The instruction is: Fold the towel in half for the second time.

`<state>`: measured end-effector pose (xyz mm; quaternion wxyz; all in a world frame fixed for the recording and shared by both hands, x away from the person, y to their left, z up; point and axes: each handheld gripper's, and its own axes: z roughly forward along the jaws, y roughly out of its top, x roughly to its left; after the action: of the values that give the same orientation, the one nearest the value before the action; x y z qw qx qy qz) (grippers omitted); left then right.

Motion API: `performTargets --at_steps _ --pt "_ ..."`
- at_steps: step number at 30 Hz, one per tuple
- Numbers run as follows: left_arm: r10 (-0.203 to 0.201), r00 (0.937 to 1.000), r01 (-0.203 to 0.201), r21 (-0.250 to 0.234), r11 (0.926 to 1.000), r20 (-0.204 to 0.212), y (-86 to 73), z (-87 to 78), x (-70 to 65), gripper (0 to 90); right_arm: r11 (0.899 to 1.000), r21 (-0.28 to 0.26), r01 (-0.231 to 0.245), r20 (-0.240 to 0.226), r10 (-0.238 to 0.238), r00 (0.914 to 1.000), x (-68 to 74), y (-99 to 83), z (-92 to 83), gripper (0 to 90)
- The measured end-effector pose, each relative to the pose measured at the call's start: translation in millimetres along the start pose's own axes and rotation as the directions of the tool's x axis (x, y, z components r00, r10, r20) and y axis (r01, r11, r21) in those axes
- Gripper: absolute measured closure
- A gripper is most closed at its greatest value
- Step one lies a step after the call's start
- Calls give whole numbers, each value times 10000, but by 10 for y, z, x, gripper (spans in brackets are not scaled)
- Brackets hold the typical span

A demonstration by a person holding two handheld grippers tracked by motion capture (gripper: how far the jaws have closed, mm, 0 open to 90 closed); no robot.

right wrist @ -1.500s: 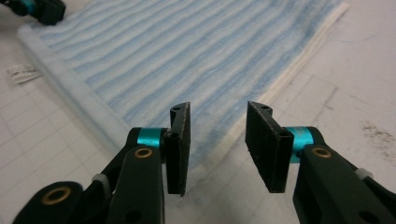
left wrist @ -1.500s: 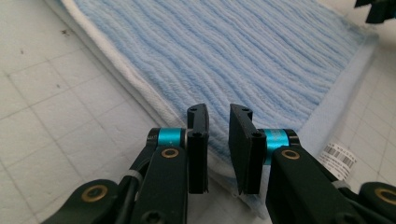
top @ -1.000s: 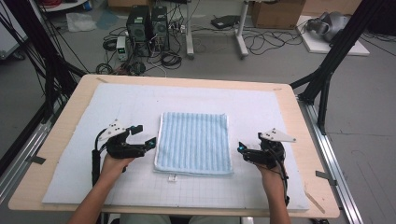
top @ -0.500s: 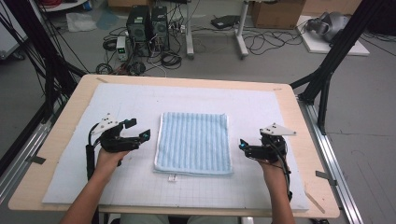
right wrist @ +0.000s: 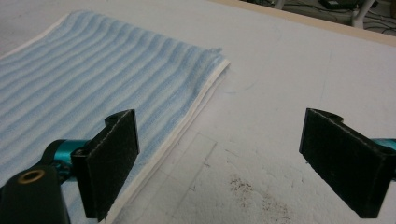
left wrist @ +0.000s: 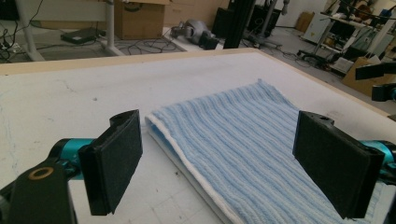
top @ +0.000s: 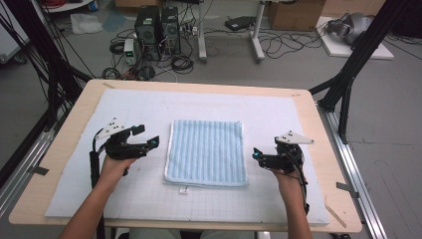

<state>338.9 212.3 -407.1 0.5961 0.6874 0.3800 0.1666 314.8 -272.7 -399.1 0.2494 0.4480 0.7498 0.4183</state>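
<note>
a folded blue striped towel (top: 207, 152) lies flat near the middle of a white mat (top: 308, 199) that covers a wooden table (top: 328, 129). the towel has a white hem along its edges and a small white tag at its near edge.

the left gripper (top: 142, 139) is held just left of the towel, apart from it, its jaws pointing toward the towel's left edge. in the left gripper view the two black padded jaws stand wide apart with nothing between them, and the towel (left wrist: 243, 140) lies ahead and below, stretching away toward the far side of the table.

the right gripper (top: 256, 154) is held just right of the towel, near its lower right part, jaws pointing toward the towel's right edge. in the right gripper view its jaws are also spread wide and grip nothing; the towel (right wrist: 93, 79) lies to the left, its hemmed edge running under the left jaw, with bare mat (right wrist: 289, 84) to the right.

a hand (top: 115, 167) holds each gripper from the near side of the table.
</note>
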Motion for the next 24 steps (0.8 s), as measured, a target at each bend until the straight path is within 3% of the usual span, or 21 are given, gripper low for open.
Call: performTargets --at_steps 10,13,19,24 --pt "95 9994 -85 318 9995 -318 44 97 70 164 9980 -153 -612 -157 610 9980 -28 -24 -29 112" --pt "69 9994 -52 488 9988 -339 97 159 105 168 9988 28 -496 -227 496 9985 3 -38 -2 112" --pt "-180 9993 210 946 9953 -316 262 376 239 176 9992 -114 -376 -339 372 9987 24 -41 -12 112" --pt "-115 9994 161 1423 9897 -333 293 560 267 224 9983 -123 -565 -361 561 9978 13 -79 -15 112"
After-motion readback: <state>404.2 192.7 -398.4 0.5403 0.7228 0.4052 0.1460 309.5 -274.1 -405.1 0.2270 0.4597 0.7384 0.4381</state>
